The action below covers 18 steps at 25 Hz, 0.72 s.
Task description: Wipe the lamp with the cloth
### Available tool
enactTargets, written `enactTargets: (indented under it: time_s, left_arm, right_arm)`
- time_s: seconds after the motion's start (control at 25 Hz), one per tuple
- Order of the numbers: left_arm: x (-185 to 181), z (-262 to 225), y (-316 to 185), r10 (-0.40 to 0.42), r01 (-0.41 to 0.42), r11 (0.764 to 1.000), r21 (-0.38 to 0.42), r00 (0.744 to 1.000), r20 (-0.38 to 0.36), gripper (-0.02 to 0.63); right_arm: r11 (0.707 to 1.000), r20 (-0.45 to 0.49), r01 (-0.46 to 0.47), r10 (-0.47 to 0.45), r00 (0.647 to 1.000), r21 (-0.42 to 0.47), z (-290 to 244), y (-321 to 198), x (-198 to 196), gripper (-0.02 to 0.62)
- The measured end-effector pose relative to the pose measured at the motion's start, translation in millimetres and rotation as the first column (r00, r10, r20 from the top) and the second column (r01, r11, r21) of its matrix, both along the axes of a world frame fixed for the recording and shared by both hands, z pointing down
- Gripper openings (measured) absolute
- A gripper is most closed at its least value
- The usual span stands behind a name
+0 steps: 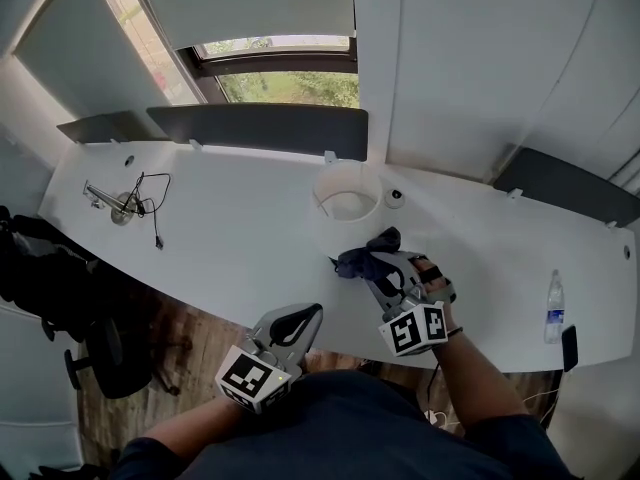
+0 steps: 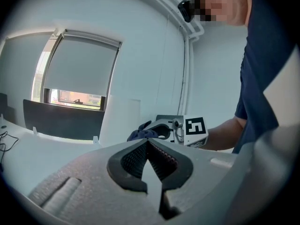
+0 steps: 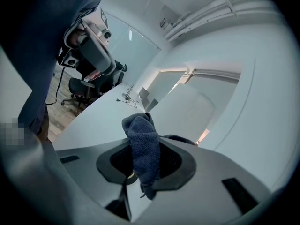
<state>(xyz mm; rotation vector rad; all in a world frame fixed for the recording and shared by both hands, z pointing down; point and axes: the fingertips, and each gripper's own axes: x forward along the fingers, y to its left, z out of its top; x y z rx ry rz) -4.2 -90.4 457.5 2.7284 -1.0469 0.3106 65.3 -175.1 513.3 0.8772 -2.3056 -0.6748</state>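
R gripper (image 1: 385,268) fingers pinched cloth (image 1: 352,260) mid-frame beside lamp (image 1: 335,230); L gripper (image 1: 305,318) fingers together, empty (bunched cloth might slip out w/ hard rubbing).

Bright, even daylight from the window (image 1: 288,86); soft shadows on the white table (image 1: 230,243); fisheye bending, dark corners in both gripper views.

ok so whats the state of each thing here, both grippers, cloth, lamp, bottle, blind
right gripper: shut on cloth
cloth: bunched, pinched between the jaws, close to the lamp; contact unclear
left gripper: shut, empty
lamp: upright on the desk
water bottle: upright
window blind: mostly lowered, gap at the bottom
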Motion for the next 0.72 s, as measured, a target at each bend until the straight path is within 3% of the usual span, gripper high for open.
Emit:
enactTargets:
  time_s: [0.36,0.72]
  left_arm:
    - [6,1,-2,0.006,-0.006,1.000,-0.010,1.000,-0.012,0.006]
    - [20,-11,-6,0.052,-0.051,0.998,0.033,0.998,-0.039,0.006]
  right_arm:
    - [0.998,-0.065,-0.020,0.016,0.998,-0.056,30,0,15,0.106]
    - [0.993,-0.028,-0.115,0.116,0.993,0.029,-32,-13,57,0.106]
